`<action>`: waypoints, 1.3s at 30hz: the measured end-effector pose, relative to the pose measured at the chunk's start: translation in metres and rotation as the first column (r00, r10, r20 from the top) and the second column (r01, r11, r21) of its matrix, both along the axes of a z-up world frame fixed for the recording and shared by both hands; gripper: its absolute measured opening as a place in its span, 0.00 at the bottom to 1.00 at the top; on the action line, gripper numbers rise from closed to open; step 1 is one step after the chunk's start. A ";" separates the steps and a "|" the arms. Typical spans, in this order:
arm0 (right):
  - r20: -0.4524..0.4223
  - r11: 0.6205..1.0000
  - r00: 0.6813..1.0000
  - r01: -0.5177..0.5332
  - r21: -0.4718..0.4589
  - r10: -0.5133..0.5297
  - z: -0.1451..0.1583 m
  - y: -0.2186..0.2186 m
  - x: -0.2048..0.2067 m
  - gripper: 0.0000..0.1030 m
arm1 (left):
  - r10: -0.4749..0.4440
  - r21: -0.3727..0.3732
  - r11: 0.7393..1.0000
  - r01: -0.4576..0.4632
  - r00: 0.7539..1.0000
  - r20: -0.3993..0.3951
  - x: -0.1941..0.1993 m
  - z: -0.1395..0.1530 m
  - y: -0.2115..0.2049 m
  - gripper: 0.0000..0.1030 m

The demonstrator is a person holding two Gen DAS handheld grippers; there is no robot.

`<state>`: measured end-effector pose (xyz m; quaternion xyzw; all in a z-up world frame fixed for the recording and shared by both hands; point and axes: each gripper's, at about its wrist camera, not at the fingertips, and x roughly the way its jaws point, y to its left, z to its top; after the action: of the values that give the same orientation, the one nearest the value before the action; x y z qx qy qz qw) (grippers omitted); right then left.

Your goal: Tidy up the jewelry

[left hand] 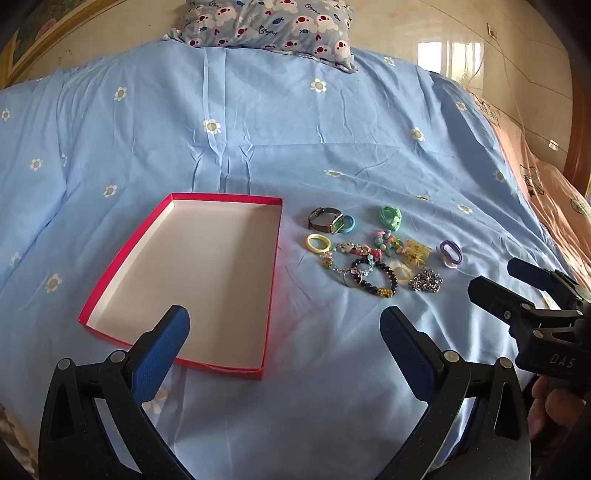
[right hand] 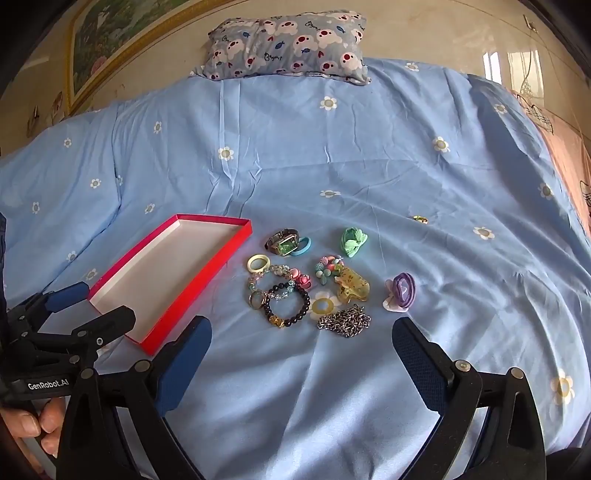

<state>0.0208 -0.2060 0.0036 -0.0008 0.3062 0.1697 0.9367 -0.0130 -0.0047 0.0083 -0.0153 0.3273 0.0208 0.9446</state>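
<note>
Jewelry heaped on a bed beside a shallow red box, both claws wide and holding nothing.

A bed (right hand: 369,155) under a pale blue daisy-print sheet fills the room's view, with a cartoon-print pillow (right hand: 288,44) at the far end and a gilt-framed picture (right hand: 107,33) on the far-left wall. The red box (right hand: 207,275), white inside, lies left of the jewelry pile (right hand: 306,280): a green-faced watch (right hand: 282,243), dark bead bracelet (right hand: 291,306), silver chain (right hand: 345,320), green hair tie (right hand: 352,240), purple hair tie (right hand: 402,291), all lying loose. The left claw (left hand: 284,328) hangs near the box's near-right corner; the right claw (right hand: 301,345) sits just near of the chain, apart from it.
</note>
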 end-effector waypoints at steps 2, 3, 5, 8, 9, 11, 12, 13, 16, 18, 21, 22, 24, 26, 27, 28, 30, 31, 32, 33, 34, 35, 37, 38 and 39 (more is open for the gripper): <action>-0.001 1.000 1.000 -0.001 0.000 0.001 0.000 0.000 0.000 0.96 | 0.002 -0.001 1.000 -0.002 1.000 0.000 0.000 0.000 0.000 1.00; 0.001 1.000 1.000 -0.001 -0.001 0.001 0.000 0.000 0.000 0.96 | 0.003 -0.001 1.000 -0.003 1.000 0.000 0.000 0.000 0.000 1.00; 0.003 1.000 1.000 0.000 -0.001 0.000 0.000 0.000 0.000 0.96 | 0.002 0.001 1.000 -0.002 1.000 0.000 0.000 -0.001 -0.001 1.00; 0.006 1.000 1.000 0.000 0.002 0.000 0.000 0.000 0.000 0.96 | 0.003 0.001 1.000 -0.003 1.000 0.000 0.000 0.000 0.000 1.00; 0.006 1.000 1.000 0.001 0.001 -0.001 0.000 0.000 0.000 0.96 | 0.003 0.001 1.000 -0.003 1.000 0.000 0.000 0.000 -0.001 1.00; -0.002 1.000 1.000 -0.002 0.001 0.002 0.000 -0.003 0.002 0.96 | 0.002 0.002 1.000 -0.002 1.000 0.000 0.000 -0.001 -0.001 1.00; -0.004 1.000 1.000 -0.002 0.002 0.002 0.000 -0.004 0.002 0.96 | 0.003 0.003 1.000 -0.003 1.000 0.000 0.000 -0.001 -0.001 1.00; -0.006 1.000 1.000 -0.003 0.002 0.003 0.000 -0.003 0.003 0.96 | 0.003 0.001 1.000 -0.003 1.000 0.001 0.000 -0.001 -0.001 1.00; -0.003 1.000 1.000 -0.003 0.001 0.003 -0.001 0.001 0.000 0.96 | 0.003 0.001 1.000 -0.003 1.000 0.001 0.000 -0.001 -0.001 1.00; 0.004 1.000 1.000 -0.003 -0.001 0.003 0.000 0.002 0.000 0.96 | 0.003 0.001 1.000 -0.003 1.000 0.000 0.000 -0.001 -0.001 1.00; 0.003 1.000 1.000 -0.003 0.002 0.003 0.000 0.000 0.000 0.96 | 0.003 -0.001 1.000 -0.003 1.000 -0.001 0.000 -0.002 -0.001 1.00; 0.004 1.000 1.000 -0.004 0.003 0.003 0.000 0.001 0.000 0.96 | 0.003 -0.001 1.000 -0.003 1.000 0.000 0.000 -0.002 -0.001 1.00; 0.004 1.000 1.000 -0.004 0.003 0.004 0.000 0.002 -0.001 0.96 | 0.002 -0.002 1.000 -0.002 1.000 0.000 0.000 -0.002 -0.001 1.00; 0.004 1.000 1.000 -0.005 0.004 0.005 0.001 0.003 -0.001 0.96 | 0.000 -0.001 1.000 0.000 1.000 0.001 0.000 -0.003 -0.001 1.00; 0.004 1.000 1.000 -0.004 0.005 0.004 0.001 0.002 0.000 0.96 | -0.002 -0.002 1.000 0.002 1.000 0.000 0.000 -0.003 -0.001 1.00; 0.004 1.000 1.000 -0.004 0.006 0.004 0.001 0.002 -0.001 0.96 | -0.002 -0.003 1.000 0.002 1.000 0.000 0.000 -0.003 -0.001 1.00; 0.005 1.000 1.000 -0.004 0.005 0.004 0.001 0.002 0.000 0.96 | -0.003 -0.003 1.000 0.003 1.000 -0.001 0.000 -0.004 -0.001 1.00; 0.004 1.000 1.000 -0.003 0.005 0.003 0.000 0.002 0.000 0.96 | -0.002 -0.003 1.000 0.002 1.000 -0.001 0.000 -0.004 -0.001 1.00; 0.005 1.000 1.000 -0.002 0.005 0.002 0.000 0.002 0.000 0.96 | -0.002 -0.002 1.000 0.002 1.000 -0.001 0.000 -0.004 -0.001 1.00; 0.007 1.000 1.000 -0.003 0.006 0.003 0.000 0.001 0.000 0.96 | -0.002 -0.002 1.000 0.002 1.000 -0.002 0.000 -0.004 -0.001 1.00; 0.007 1.000 1.000 -0.004 0.007 0.004 0.000 0.001 0.000 0.96 | -0.002 -0.003 1.000 0.002 1.000 -0.002 0.000 -0.005 -0.001 1.00; 0.006 1.000 1.000 -0.005 0.010 0.005 0.000 0.001 0.000 0.96 | -0.003 -0.003 1.000 0.003 1.000 -0.003 0.000 -0.005 -0.002 1.00; 0.006 1.000 1.000 -0.004 0.013 0.004 0.000 0.000 0.001 0.96 | -0.005 -0.003 1.000 0.005 1.000 -0.008 0.000 -0.007 -0.002 1.00; 0.006 1.000 1.000 -0.005 0.011 0.004 -0.001 0.000 0.001 0.96 | -0.006 -0.003 1.000 0.006 1.000 -0.010 0.001 -0.008 -0.002 1.00; 0.004 1.000 1.000 -0.004 0.013 0.004 -0.001 0.001 0.001 0.96 | -0.007 -0.003 1.000 0.007 1.000 -0.014 0.002 -0.008 -0.003 1.00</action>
<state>0.0219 -0.2052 0.0028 0.0043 0.3030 0.1736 0.9370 -0.0113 -0.0072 0.0000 -0.0154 0.3339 0.0171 0.9423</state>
